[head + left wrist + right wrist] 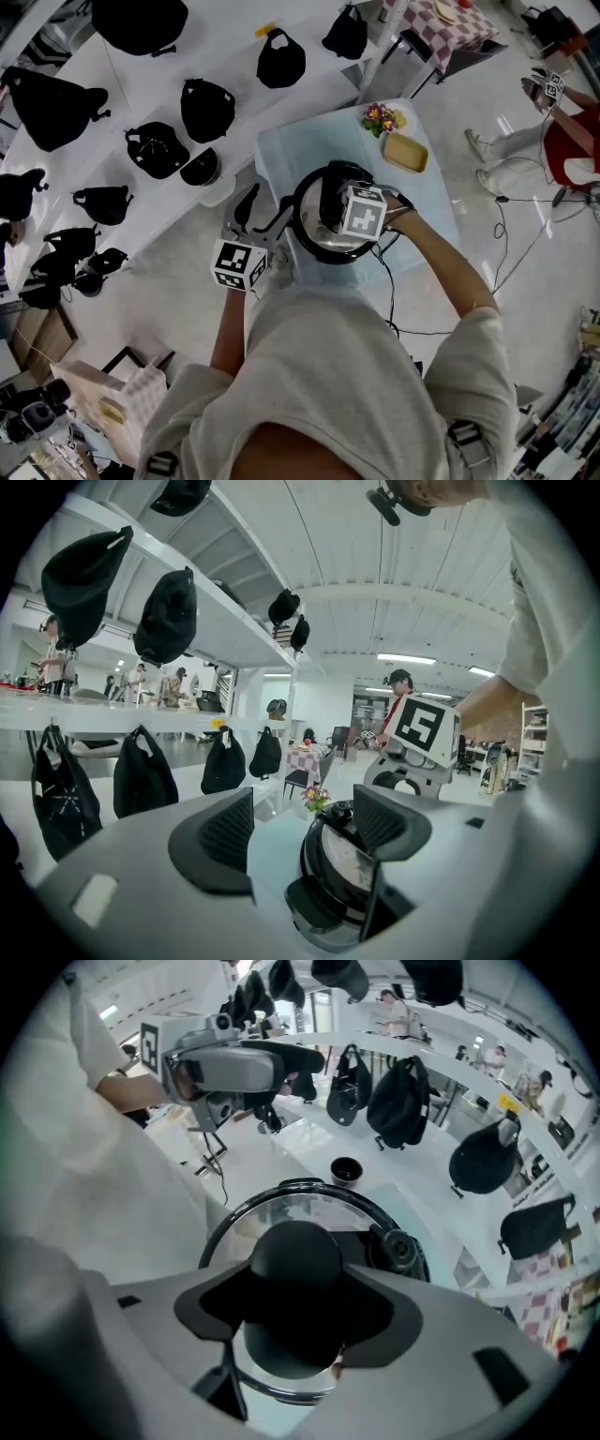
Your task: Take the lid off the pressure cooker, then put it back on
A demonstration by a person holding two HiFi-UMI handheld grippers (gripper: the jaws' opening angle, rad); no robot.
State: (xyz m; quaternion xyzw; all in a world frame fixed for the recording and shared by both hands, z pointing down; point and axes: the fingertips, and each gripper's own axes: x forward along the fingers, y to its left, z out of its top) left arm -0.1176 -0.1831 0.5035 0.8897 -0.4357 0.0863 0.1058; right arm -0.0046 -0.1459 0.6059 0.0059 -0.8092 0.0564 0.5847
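Note:
The steel pressure cooker (314,239) stands on a light blue table (281,155) right in front of me. Its lid (248,1222) sits on the pot, with a black knob (295,1255) in the middle and a small valve (401,1249) beside it. My right gripper (295,1305) points down at the lid, its jaws closed on the knob from both sides; from above, its marker cube hides the knob. My left gripper (302,822) lies level at the cooker's left side with its jaws apart. The cooker's black side handle (311,904) sits low between them, near the right pad.
A yellow tray (405,152) and a small bunch of flowers (380,117) lie on the table's far end. Long white shelves (122,103) at the left carry several black bags and a black bowl (200,167). Cables run over the floor, and a seated person (562,131) is at the far right.

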